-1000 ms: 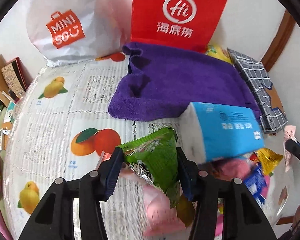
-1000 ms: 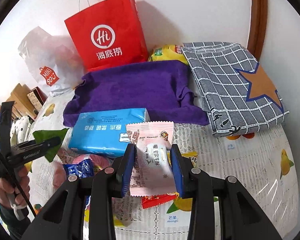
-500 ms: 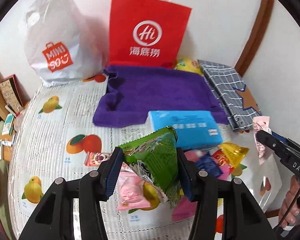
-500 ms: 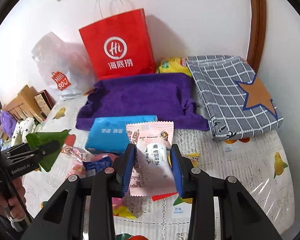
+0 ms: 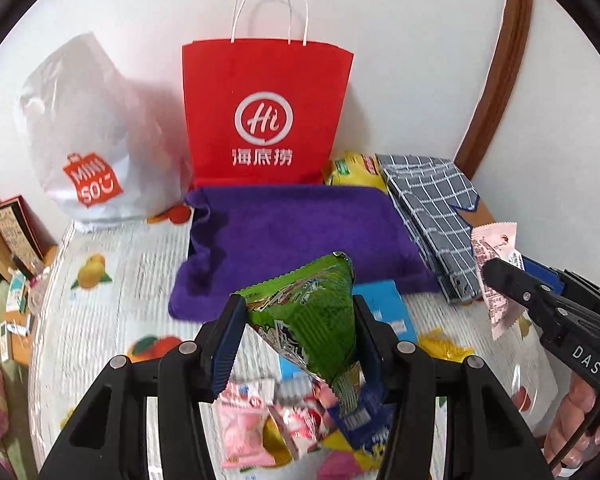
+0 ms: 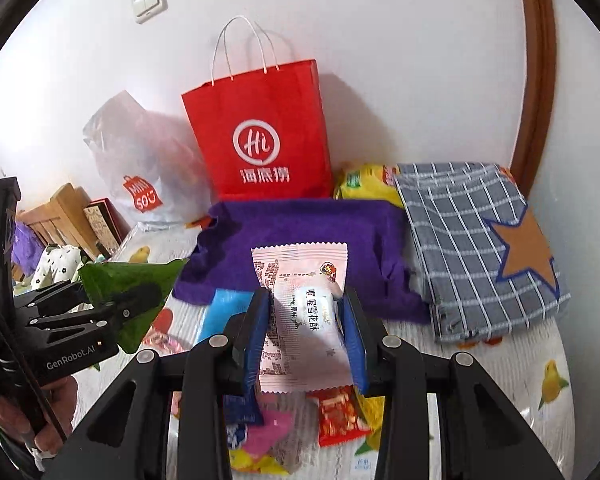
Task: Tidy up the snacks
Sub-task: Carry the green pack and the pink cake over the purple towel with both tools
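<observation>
**Two claws, two snack packets held above the pile**

The left claw (image 5: 298, 334) is clamped on a green triangular snack packet (image 5: 312, 320), its blue pads pressing the packet from both sides; the packet's tip points up and its crimped lower edge hangs down between the fingers. The right claw (image 6: 306, 334) is closed narrow on a pale pink snack packet (image 6: 300, 312) with printed text, which stands upright between its pads. Both packets are clear of the table (image 5: 112, 292), which is covered with a fruit-print cloth.

Below the claws a loose pile of snacks (image 5: 300, 424) lies on the table: pink, blue, red and yellow wrappers, overlapping one another. Just behind the pile lies a blue tissue pack (image 5: 384, 308), and behind that a purple towel (image 5: 300, 236) spread flat. To the right of the towel sits a folded grey checked cloth (image 6: 476, 248) with an orange star on it. A yellow bag (image 6: 364, 184) is tucked between the towel's far corner and the checked cloth.

Against the wall stands a red paper bag (image 5: 266, 116) with white handles, upright, just behind the towel. A white plastic bag (image 5: 96, 136) with an orange logo slumps beside it on the left.

In each wrist view the other claw shows at the edge of the frame, with a hand (image 6: 40, 412) gripping its handle.
</observation>
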Demonstrator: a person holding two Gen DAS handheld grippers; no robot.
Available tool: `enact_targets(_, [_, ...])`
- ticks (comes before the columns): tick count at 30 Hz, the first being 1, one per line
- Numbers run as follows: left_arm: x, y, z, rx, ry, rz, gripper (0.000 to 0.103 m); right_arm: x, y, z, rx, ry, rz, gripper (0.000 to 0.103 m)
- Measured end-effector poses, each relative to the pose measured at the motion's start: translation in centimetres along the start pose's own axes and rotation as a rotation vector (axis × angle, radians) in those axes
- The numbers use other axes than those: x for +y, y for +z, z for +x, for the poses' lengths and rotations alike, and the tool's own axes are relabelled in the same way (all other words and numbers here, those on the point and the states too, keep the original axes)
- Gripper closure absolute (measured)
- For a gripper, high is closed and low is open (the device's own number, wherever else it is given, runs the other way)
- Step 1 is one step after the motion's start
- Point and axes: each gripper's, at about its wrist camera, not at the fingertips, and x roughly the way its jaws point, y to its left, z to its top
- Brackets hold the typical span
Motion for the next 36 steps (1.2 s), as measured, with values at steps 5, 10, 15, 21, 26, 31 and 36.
enact_targets(5, [0.1,1.6,1.0,-0.009,0.01,0.019,0.053,0.0,2.1,1.7,-0.009,-0.002,-0.015,0.067])
enact_targets(10, [0.5,3.3,2.5,-0.007,0.022,0.021,0.053,0.0,4.0,3.7,-0.006,-0.016,-0.027,0.067])
enact_targets(15, [0.9,4.6,4.1,-0.008,0.028,0.028,0.053,-0.2,5.5,5.5,-0.007,-0.021,-0.028,0.067])
enact_targets(21, [1.3,5.9,6.0,-0.004,0.049,0.044,0.053,-0.5,7.0,8.0,-0.001,-0.029,-0.023,0.067])
enact_targets(26, [1.6,6.7,8.1,0.017,0.054,0.058,0.053,-1.1,7.8,10.2,0.021,-0.037,-0.005,0.067])
enact_targets(31, [2.5,7.9,10.3,0.03,0.052,0.042,0.053,-2.1,8.6,12.3,0.043,-0.056,0.005,0.067])
enact_targets(36, [3.2,8.9,12.7,0.05,0.044,0.022,0.053,-3.3,9.4,14.4,0.058,-0.074,0.022,0.067])
